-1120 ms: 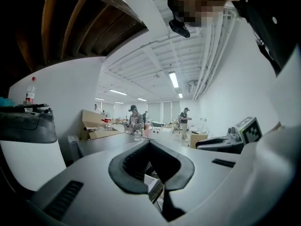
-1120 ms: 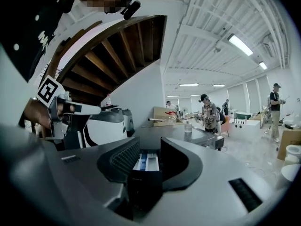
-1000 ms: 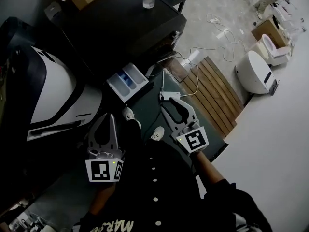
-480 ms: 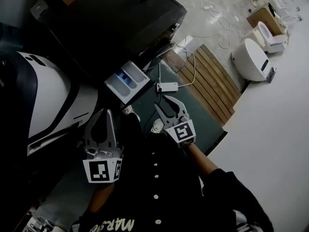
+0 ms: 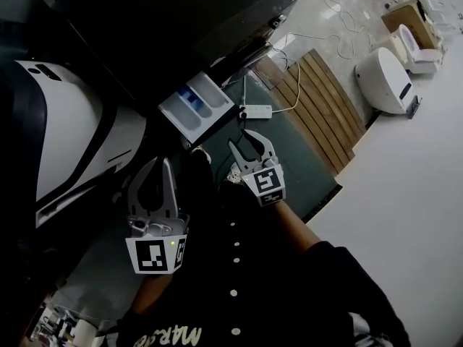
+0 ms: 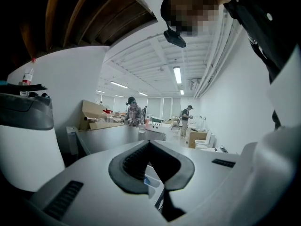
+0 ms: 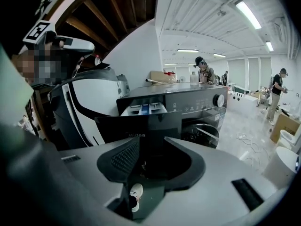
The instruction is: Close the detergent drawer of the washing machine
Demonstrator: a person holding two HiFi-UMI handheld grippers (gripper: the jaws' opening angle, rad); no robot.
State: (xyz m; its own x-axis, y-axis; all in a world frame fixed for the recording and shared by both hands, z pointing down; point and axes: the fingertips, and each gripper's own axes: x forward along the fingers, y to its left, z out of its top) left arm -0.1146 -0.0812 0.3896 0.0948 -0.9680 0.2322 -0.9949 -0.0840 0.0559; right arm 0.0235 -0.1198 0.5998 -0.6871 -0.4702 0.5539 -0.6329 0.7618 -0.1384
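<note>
The black washing machine [image 5: 173,27] stands at the top of the head view, its detergent drawer [image 5: 195,108] pulled out, with white and blue compartments showing. In the right gripper view the drawer [image 7: 143,109] juts toward me, its dark front panel straight ahead. My right gripper [image 5: 242,137] is open and empty, a short way in front of that panel; through its jaws [image 7: 150,140] I see the panel. My left gripper [image 5: 160,163] hangs lower left of the drawer, its tips touching [image 6: 149,142], holding nothing.
A large white and black appliance [image 5: 65,129] stands left of the washer. A power strip [image 5: 255,111] with cables lies by a wooden slat platform [image 5: 318,114]. White toilets [image 5: 383,78] stand far right. My shoes [image 5: 235,172] are on the green mat [image 5: 296,172]. People work behind.
My right gripper has sunk and tipped downward, staying open in front of the drawer. The left gripper has dropped a little. The drawer is still pulled out as before.
</note>
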